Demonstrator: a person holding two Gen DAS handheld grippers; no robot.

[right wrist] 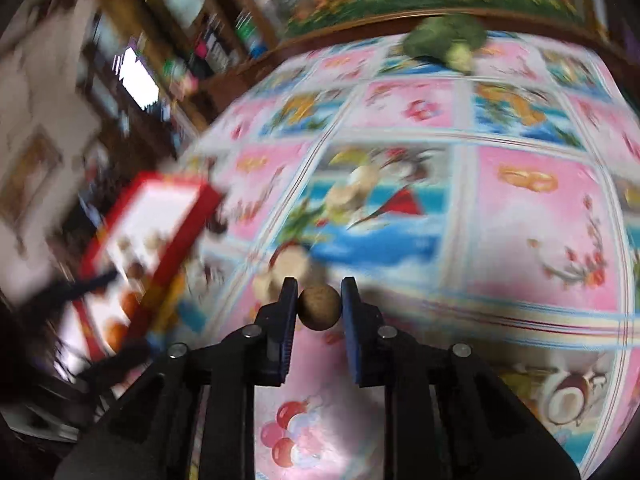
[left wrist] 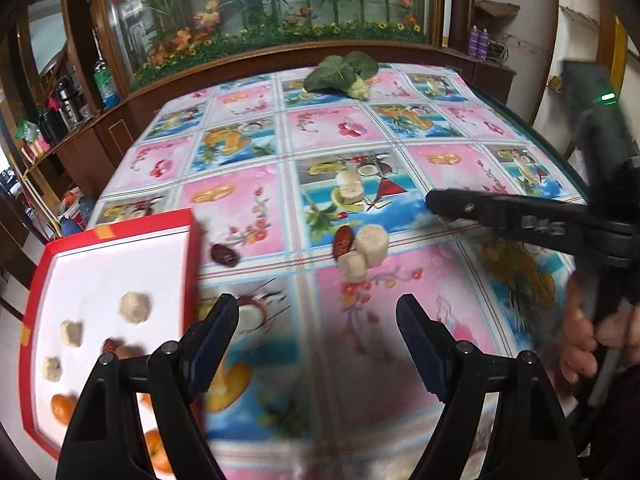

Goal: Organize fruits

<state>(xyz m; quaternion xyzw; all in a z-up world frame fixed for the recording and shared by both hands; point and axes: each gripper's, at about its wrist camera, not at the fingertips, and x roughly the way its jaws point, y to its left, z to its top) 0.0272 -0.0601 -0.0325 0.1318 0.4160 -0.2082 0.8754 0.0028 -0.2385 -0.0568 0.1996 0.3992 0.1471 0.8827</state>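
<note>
A red tray (left wrist: 192,264) with a white inside sits at the table's left and holds pale fruit chunks (left wrist: 135,307), a red date and oranges (left wrist: 63,408). My left gripper (left wrist: 318,312) is open and empty over the cloth, right of the tray. Two pale chunks (left wrist: 372,242) and two dark red dates (left wrist: 343,242) lie on the cloth ahead of it. My right gripper (right wrist: 319,300) is shut on a small round brown fruit (right wrist: 319,307) above the cloth. The right gripper also shows in the left wrist view (left wrist: 434,202). The tray shows blurred in the right wrist view (right wrist: 188,232).
A leafy green vegetable (left wrist: 342,72) lies at the table's far edge, also in the right wrist view (right wrist: 444,38). The colourful fruit-print tablecloth (left wrist: 440,160) covers the table. A wooden cabinet with plants (left wrist: 260,20) stands behind, and shelves with bottles at left.
</note>
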